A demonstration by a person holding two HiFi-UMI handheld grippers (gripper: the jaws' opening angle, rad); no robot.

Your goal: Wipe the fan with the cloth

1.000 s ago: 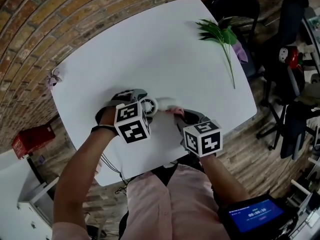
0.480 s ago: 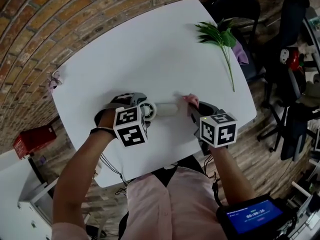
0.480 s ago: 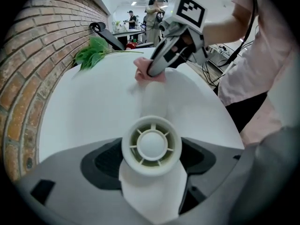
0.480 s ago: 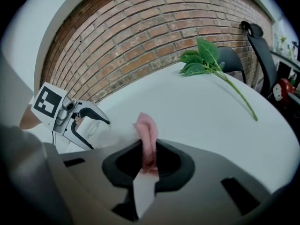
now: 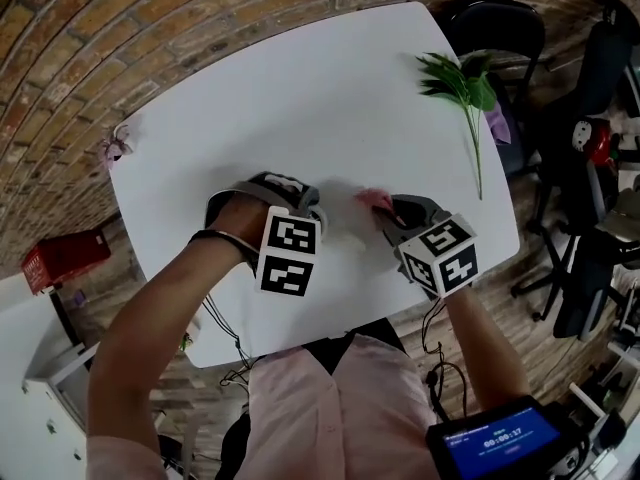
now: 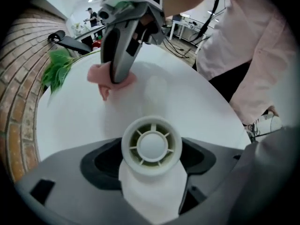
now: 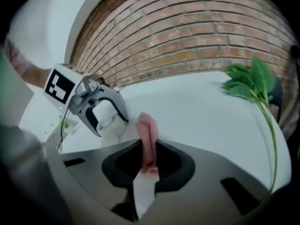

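One big white bench (image 5: 300,98) fills most of the head view. A long green leafy stem (image 5: 458,80) lies near its far right corner, well apart from everything else.

Next come my two grippers, side by side near the front edge of the bench. My left gripper (image 6: 150,165) has its jaws clamped tight on the small white fan (image 6: 151,144). In the left gripper view I can see the fan's round end with its little spokes, sitting right between the jaws.

My right gripper (image 7: 149,165) has its jaws squeezed on the pink cloth (image 7: 146,128). The cloth sticks out past the jaws, and its loose end is down at the bench top. It is near the fan but not touching it.
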